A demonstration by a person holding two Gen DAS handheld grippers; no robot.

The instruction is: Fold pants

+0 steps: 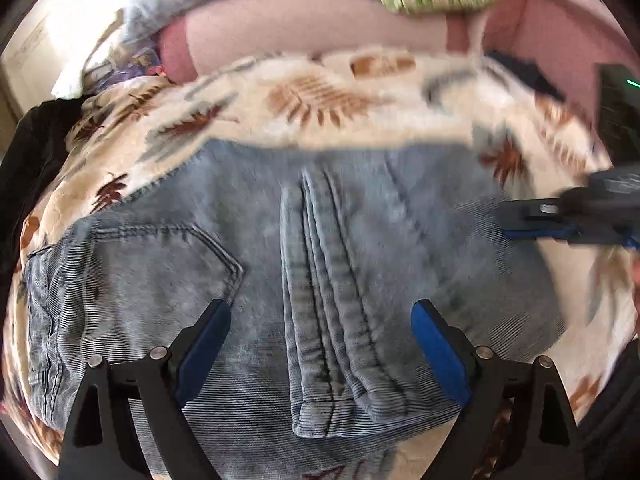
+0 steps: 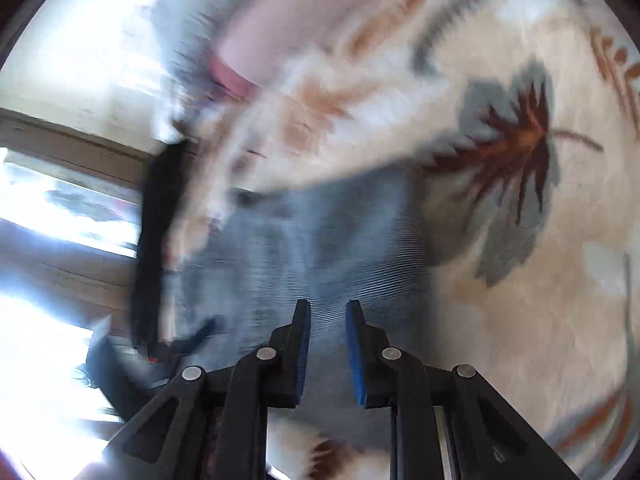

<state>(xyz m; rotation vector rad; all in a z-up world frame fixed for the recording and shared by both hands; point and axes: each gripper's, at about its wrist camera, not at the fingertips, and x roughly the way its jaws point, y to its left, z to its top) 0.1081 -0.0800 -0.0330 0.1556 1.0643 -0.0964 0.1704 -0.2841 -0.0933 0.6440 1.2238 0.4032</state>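
**A:** ok so the left gripper point(image 1: 320, 344), black with blue pads: its fingers point(image 1: 204, 344) are spread wide, nothing between them, angled steeply down over the folded light-blue corduroy pants point(image 1: 340, 248). The right gripper point(image 2: 328, 344) has a narrow gap between its fingers point(image 2: 356, 352), no cloth pinched in it, hanging over the pants' right end.

**B:** which way do the pants run?

**A:** Long axis goes left to right in the left wrist view, with a back pocket point(image 1: 160, 264) at the left and the stacked leg hems point(image 1: 332, 400) pointing toward the camera. They lie on a cream fleece blanket with brown and grey leaf prints point(image 1: 312, 92).

**B:** anything only one cam catches?

**A:** The left one shows the right gripper point(image 1: 532, 220) coming in from the right edge. Right cam is heavily blurred, just denim-blue ribbing and one big leaf point(image 2: 516, 152).
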